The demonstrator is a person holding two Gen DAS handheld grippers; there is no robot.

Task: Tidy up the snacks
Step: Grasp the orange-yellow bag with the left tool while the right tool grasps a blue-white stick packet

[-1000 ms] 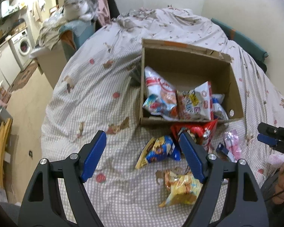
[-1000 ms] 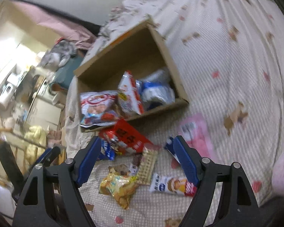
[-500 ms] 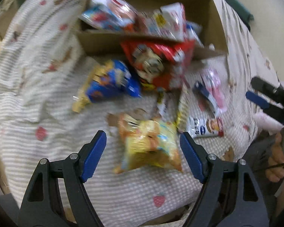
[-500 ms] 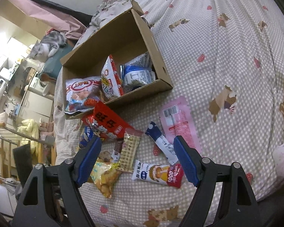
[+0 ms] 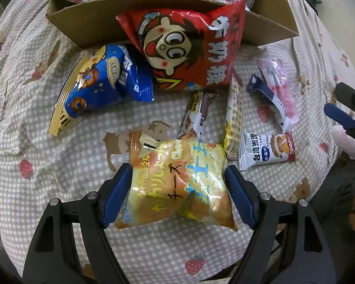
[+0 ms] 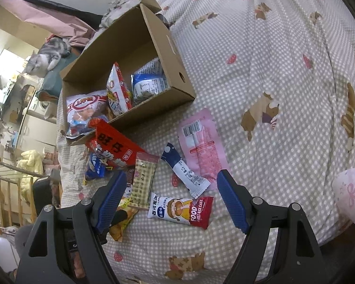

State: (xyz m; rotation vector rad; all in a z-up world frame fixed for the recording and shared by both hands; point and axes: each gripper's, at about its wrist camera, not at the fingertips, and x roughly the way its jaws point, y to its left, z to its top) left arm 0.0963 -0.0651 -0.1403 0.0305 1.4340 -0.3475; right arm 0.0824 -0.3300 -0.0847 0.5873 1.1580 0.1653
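My left gripper (image 5: 177,189) has its blue pads on either side of the yellow bag (image 5: 179,182), both pads right against its edges; I can't tell whether they squeeze it or only touch, so the grip is uncertain. The bag lies on the checked bedspread (image 5: 47,142), nearest of the loose snacks, and its lower end is partly behind my fingers. From the right wrist only a corner of it (image 6: 122,222) shows behind the left pad.

My right gripper (image 6: 171,201) is spread wide over the bedspread, holding nothing, with the rice cake (image 6: 181,209) lying between its pads but apart from them. In the left view that gripper (image 5: 343,113) is cut off at the frame edge.

The box (image 6: 177,71) sits farther up the bed, its near wall touched by the red bag (image 5: 189,47), which leans on it. Packets inside the box overlap, and I can't count them. The blue bag (image 5: 99,85) lies beside the red one. A brown bar (image 5: 196,116) and a plaid wafer (image 5: 235,116) run partly under the yellow bag. The pink packet (image 6: 201,146) and navy stick (image 6: 184,170) overlap.

A cat (image 6: 45,59) lies off the bed, small and blurred.
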